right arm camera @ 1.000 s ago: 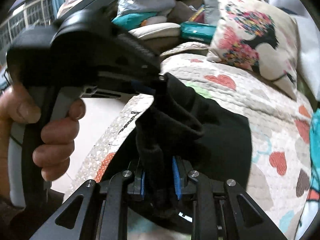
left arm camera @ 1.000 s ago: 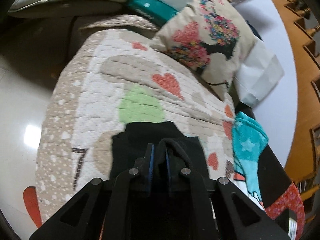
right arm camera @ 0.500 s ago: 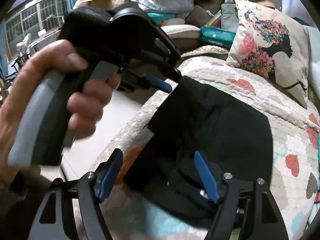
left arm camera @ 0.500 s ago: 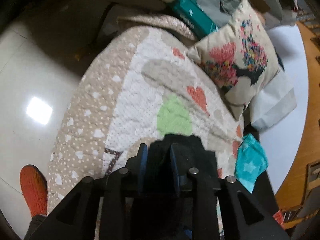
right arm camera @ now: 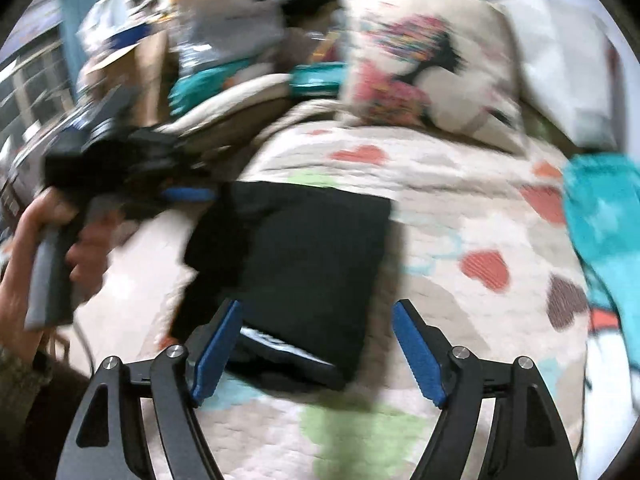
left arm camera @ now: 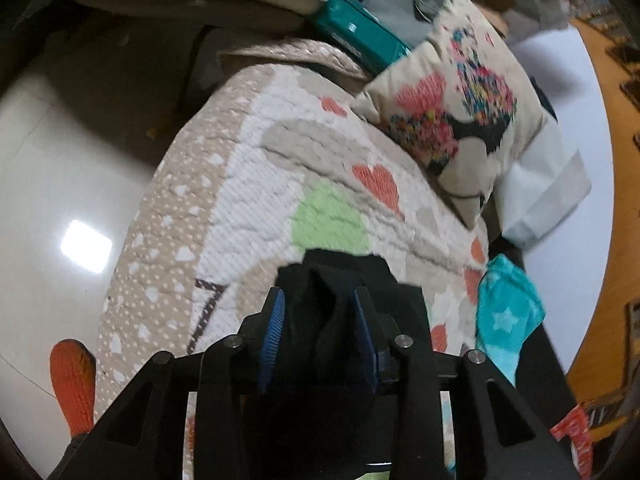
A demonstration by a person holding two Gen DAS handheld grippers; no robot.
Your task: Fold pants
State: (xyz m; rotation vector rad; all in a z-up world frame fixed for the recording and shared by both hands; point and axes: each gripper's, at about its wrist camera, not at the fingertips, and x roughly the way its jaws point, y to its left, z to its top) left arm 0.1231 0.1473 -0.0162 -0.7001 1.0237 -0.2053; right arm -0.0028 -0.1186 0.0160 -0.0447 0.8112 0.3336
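The black pants (right arm camera: 304,264) lie folded into a compact rectangle on the heart-patterned quilt (right arm camera: 460,208). My right gripper (right arm camera: 316,320) is open and empty, hovering just above the near edge of the fold. My left gripper (left arm camera: 318,308) has its blue pads partly apart with a ridge of the black pants (left arm camera: 328,296) between them; the cloth fills the gap. In the right wrist view the left gripper (right arm camera: 188,194) sits at the fold's far left corner, held by a hand. The right wrist view is blurred.
A floral cushion (left arm camera: 460,120) and a white pillow (left arm camera: 548,196) lie at the far end of the bed. A teal cloth (left arm camera: 508,316) lies right of the pants. A teal box (left arm camera: 360,36) and clutter sit beyond. The shiny floor (left arm camera: 60,200) drops off left.
My right gripper opened, let go of the pants and pulled back. The pants dropped from a raised bunch into a flat fold. My left gripper's pads spread a little wider.
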